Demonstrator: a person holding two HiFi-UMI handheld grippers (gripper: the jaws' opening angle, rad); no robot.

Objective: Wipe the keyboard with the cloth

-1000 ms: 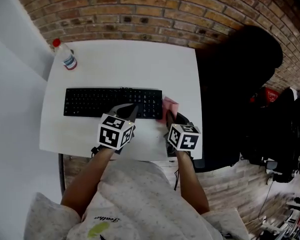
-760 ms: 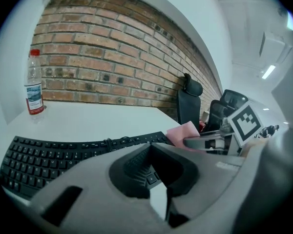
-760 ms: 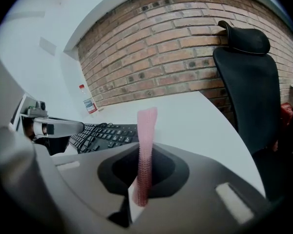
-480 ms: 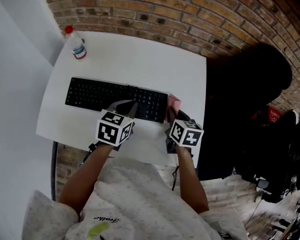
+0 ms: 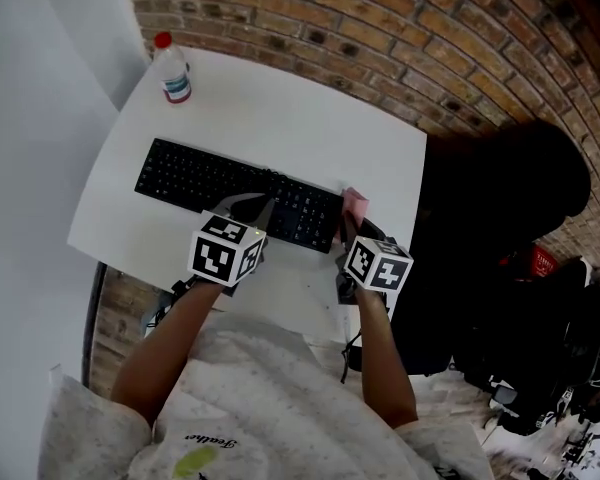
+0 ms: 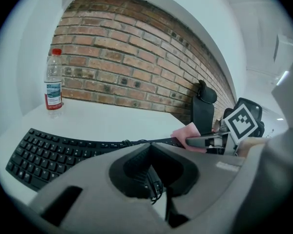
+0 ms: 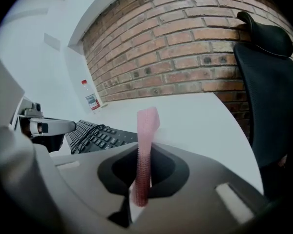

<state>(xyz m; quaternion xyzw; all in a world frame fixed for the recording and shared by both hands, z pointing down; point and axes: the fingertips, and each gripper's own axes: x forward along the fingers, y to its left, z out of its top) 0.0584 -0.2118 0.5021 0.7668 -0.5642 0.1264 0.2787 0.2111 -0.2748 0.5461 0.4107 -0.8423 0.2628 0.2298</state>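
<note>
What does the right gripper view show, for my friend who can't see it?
A pink cloth stands pinched between the shut jaws, above a white table. A black keyboard lies to the left, a bottle far behind by a brick wall, a black chair right.

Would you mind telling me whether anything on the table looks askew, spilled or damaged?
Nothing stands out. The black keyboard lies flat on the white table, the red-capped clear bottle stands upright, and the pink cloth is pinched in the right gripper.
</note>
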